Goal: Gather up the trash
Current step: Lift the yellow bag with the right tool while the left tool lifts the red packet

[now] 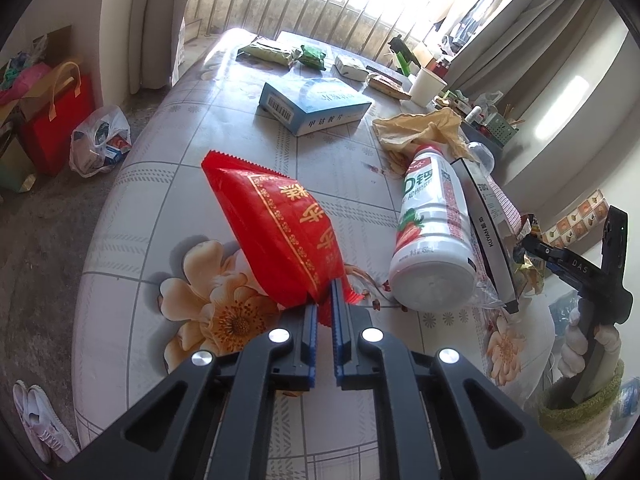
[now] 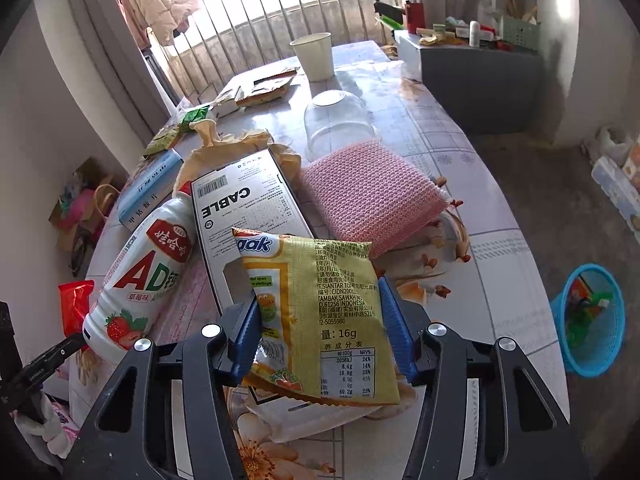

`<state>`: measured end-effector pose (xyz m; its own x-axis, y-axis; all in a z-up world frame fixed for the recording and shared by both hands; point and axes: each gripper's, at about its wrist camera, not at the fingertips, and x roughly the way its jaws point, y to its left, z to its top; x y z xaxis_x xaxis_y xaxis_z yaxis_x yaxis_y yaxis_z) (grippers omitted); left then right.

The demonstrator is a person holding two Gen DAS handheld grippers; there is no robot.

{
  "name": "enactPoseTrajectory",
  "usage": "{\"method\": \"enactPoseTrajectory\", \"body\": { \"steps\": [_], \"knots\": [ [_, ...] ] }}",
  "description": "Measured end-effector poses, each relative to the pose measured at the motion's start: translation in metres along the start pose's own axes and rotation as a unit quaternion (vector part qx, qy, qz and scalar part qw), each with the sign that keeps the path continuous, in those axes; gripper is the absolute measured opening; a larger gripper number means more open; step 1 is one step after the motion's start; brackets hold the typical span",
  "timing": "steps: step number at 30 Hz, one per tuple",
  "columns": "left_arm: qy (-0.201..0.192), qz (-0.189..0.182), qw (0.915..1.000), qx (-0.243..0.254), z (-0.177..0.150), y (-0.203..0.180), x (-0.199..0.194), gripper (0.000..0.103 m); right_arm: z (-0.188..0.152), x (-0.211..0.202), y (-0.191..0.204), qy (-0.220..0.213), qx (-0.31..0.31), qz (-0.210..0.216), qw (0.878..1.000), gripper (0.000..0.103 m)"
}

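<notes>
Floral-tiled table (image 1: 168,184), lying bottle (image 1: 434,232), blue box (image 1: 316,106), paper cup (image 2: 314,56)

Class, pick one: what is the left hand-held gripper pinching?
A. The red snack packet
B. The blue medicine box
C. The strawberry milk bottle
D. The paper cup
A: in the left wrist view, the left hand-held gripper is closed on the near corner of the red snack packet, while the other three lie untouched on the table.

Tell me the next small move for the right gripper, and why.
Probably carry the yellow snack packet to the right and over the blue basket on the floor. The right gripper grips the packet on both sides, and the basket already holds trash.
</notes>
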<state>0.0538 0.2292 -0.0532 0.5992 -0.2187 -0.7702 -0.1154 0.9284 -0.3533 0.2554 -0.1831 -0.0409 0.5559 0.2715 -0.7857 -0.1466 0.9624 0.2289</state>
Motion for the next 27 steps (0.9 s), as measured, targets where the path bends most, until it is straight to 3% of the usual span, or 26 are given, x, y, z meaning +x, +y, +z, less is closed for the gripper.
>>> {"method": "enactPoseTrajectory", "body": {
  "steps": [18, 27],
  "knots": [
    [-0.041, 0.013, 0.9990, 0.006, 0.001, -0.009, -0.030, 0.006, 0.006, -0.037, -0.005, -0.048, 0.004, 0.025, 0.999, 0.049],
    [-0.099, 0.012, 0.9948, 0.024, 0.008, -0.032, -0.068, 0.006, 0.009, -0.053, -0.004, -0.067, 0.009, 0.050, 0.996, 0.049]
  ]
}}
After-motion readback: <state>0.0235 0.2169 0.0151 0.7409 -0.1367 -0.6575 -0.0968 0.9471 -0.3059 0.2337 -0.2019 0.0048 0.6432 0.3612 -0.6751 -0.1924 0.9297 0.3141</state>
